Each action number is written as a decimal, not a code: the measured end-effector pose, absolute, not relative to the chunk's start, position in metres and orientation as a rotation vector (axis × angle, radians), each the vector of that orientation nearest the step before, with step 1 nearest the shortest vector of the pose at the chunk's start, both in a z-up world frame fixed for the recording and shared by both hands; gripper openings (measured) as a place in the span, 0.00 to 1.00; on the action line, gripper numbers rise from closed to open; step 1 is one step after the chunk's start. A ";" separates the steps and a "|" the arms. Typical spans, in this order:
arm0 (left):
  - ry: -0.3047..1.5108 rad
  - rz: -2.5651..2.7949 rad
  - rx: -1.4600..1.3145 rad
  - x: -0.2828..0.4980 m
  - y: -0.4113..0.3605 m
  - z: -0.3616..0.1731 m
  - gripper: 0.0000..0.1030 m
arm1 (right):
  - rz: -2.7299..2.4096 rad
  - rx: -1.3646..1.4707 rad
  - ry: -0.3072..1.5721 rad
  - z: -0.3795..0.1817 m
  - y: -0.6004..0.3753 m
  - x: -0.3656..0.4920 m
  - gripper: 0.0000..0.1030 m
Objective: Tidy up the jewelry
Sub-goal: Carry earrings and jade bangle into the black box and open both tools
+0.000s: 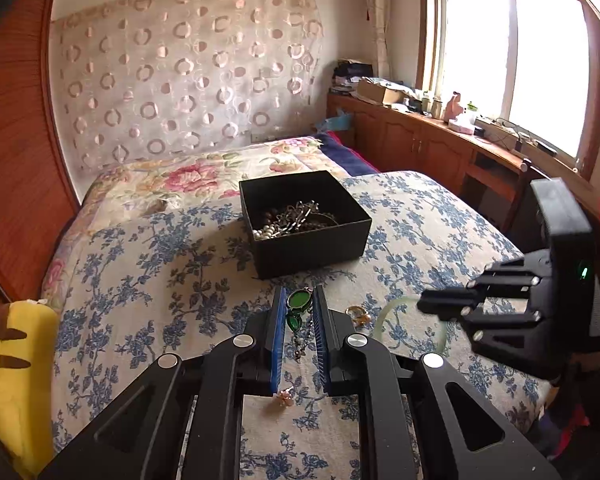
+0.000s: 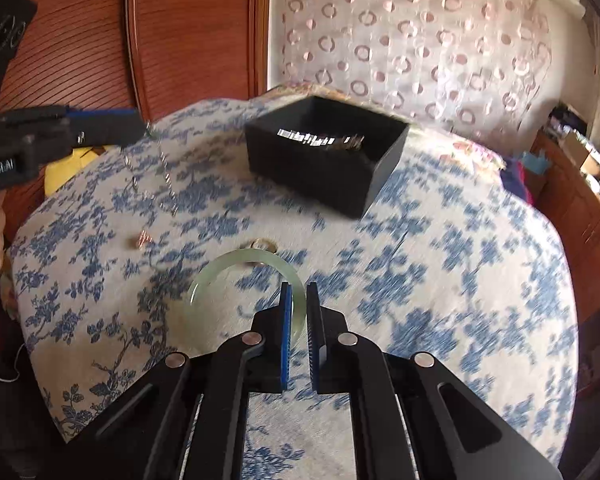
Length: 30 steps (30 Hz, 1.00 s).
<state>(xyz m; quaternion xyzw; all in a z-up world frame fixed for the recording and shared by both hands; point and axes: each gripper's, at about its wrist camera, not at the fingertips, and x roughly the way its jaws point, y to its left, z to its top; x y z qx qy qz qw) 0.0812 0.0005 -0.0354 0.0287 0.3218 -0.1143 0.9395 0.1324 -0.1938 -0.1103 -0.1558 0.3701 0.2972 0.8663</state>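
A black box (image 1: 312,250) with several necklaces and beads inside stands on the blue-flowered cloth; it also shows in the right wrist view (image 2: 320,168). My left gripper (image 1: 299,294) is shut on a green-stone necklace (image 1: 299,300), whose chain (image 2: 168,184) hangs down from it above the cloth. My right gripper (image 2: 299,292) is shut on a pale green bangle (image 2: 220,270), lifted a little over the cloth. A gold ring (image 1: 358,314) lies between the grippers, also visible in the right wrist view (image 2: 262,245). A small pink earring (image 1: 284,395) lies under my left gripper.
A yellow plush toy (image 1: 12,364) sits at the cloth's left edge. A wooden wardrobe (image 2: 100,40) stands on the left. A wooden window counter (image 1: 440,136) with clutter runs along the right. A flowered quilt (image 1: 204,176) lies behind the box.
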 end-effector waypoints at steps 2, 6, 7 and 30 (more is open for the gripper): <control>0.651 -0.229 0.059 0.081 0.002 -0.034 0.12 | 0.613 -0.329 0.757 -0.103 -0.196 0.137 0.08; 0.646 -0.223 0.058 0.086 0.005 -0.032 0.12 | 0.605 -0.331 0.727 -0.088 -0.198 0.151 0.08; 0.647 -0.222 0.056 0.088 0.006 -0.031 0.12 | 0.603 -0.335 0.720 -0.085 -0.198 0.154 0.08; 0.619 -0.220 0.056 0.166 0.005 0.002 0.12 | 0.617 -0.323 0.675 -0.073 -0.165 0.275 0.08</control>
